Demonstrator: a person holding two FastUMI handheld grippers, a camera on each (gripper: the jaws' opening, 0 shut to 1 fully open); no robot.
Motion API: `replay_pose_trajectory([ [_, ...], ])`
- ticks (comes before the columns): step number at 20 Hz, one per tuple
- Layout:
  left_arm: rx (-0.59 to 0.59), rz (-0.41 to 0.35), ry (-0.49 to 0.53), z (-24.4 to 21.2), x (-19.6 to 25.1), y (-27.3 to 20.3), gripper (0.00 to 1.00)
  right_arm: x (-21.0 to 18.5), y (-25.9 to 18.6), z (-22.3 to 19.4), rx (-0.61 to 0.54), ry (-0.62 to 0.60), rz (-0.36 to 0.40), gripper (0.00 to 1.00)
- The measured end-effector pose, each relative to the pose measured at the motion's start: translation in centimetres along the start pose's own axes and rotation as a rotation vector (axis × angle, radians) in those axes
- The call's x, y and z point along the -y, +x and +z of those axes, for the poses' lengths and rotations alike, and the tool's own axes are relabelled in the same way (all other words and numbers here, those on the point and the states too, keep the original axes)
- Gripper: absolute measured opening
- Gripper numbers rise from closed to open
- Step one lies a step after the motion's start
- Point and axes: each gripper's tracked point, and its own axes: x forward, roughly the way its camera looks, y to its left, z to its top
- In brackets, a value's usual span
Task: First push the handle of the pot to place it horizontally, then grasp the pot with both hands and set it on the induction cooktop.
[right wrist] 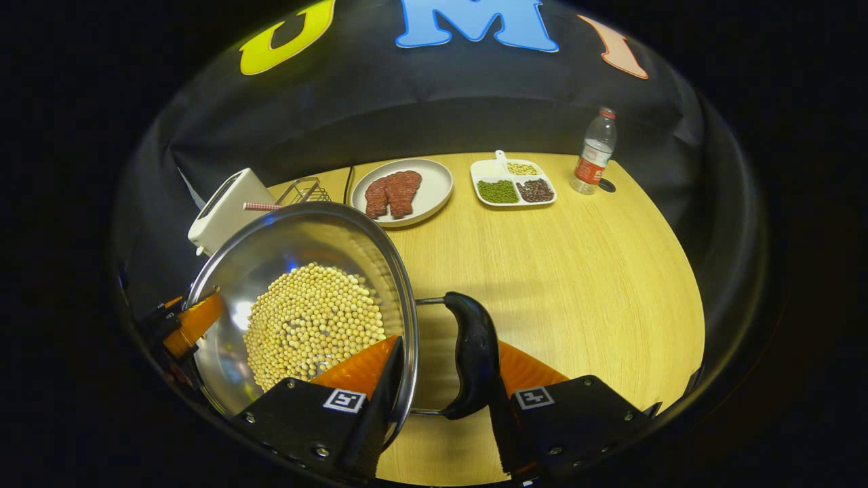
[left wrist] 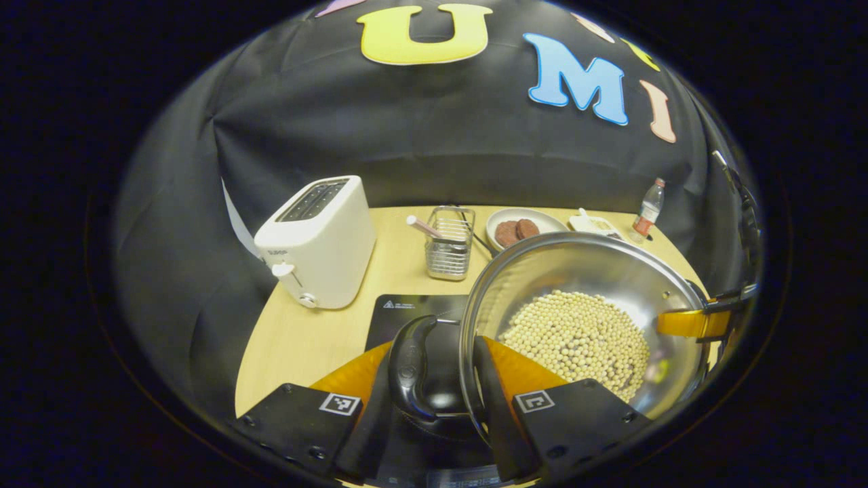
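pot of beans clamped at its 2 side handles, left gripper and right gripper each closed across handle and rim, keeping it level above the induction cooktop.

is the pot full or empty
Partly full: the pot holds a layer of pale beans over its bottom, with bare metal wall above them.
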Motion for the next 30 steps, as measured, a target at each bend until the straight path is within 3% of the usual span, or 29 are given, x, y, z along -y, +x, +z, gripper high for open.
replay_pose_trajectory([
  [11, -0.002, 0.023, -0.010, -0.4, -5.1, 1.6, 0.69, -4.4, 1.9, 0.2, -0.020, -0.021, 0.018, 0.65],
  [12, -0.002, 0.024, -0.011, -0.4, -5.5, 1.7, 0.65, -4.8, 2.1, 0.1, -0.022, -0.021, 0.019, 0.65],
  [13, -0.001, 0.024, -0.011, -0.4, -5.9, 2.0, 0.68, -5.2, 2.2, 0.2, -0.023, -0.024, 0.020, 0.65],
  [18, -0.001, 0.016, -0.009, -0.9, -7.7, 2.4, 0.65, -6.9, 2.7, -0.3, -0.030, -0.027, 0.023, 0.65],
  [20, 0.005, 0.011, -0.002, -1.0, -8.3, 2.7, 0.69, -7.4, 2.7, -0.4, -0.028, -0.027, 0.022, 0.65],
  [30, 0.008, -0.019, 0.008, -1.7, -9.1, 4.3, 0.65, -8.5, 2.8, -1.3, -0.045, -0.010, 0.018, 0.65],
])
